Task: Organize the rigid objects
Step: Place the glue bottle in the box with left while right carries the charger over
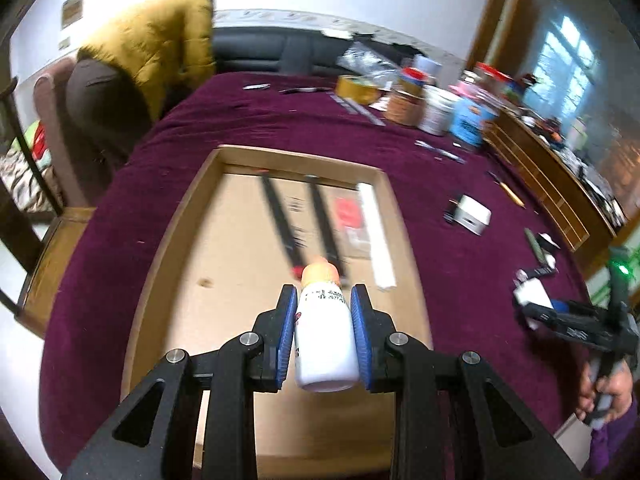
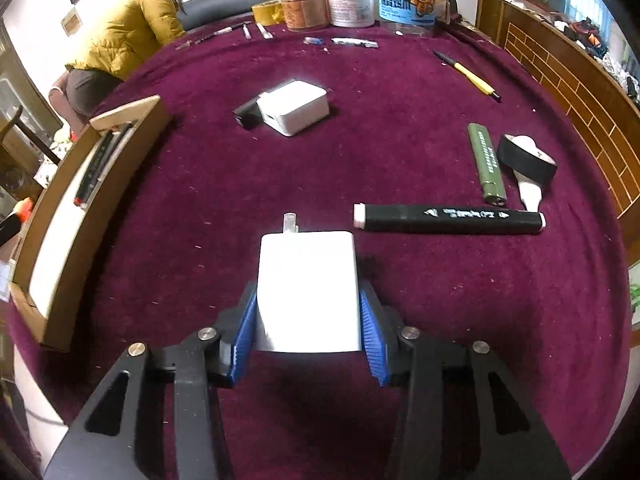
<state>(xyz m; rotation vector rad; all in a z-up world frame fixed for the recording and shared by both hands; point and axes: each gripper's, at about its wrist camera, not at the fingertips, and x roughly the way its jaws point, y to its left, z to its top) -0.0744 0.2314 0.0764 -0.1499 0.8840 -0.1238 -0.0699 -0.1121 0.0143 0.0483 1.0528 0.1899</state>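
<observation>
My left gripper (image 1: 325, 300) is shut on a small white bottle (image 1: 325, 340) with a tan cap and holds it above the shallow cardboard tray (image 1: 176, 240). The tray holds two black pens (image 1: 280, 220) and a white stick (image 1: 378, 232). My right gripper (image 2: 308, 308) is shut on a white charger block (image 2: 307, 292), prong pointing away, low over the maroon cloth. The tray also shows at the left of the right wrist view (image 2: 132, 136). The right gripper appears at the right edge of the left wrist view (image 1: 536, 308).
On the cloth lie a black marker (image 2: 448, 219), a green lighter (image 2: 486, 164), a black tape roll (image 2: 526, 158), a white adapter (image 2: 294, 107) and a yellow pen (image 2: 472, 78). Jars and tape rolls (image 2: 348, 0) stand at the far edge. A person in a yellow jacket (image 1: 160, 52) bends at the far left.
</observation>
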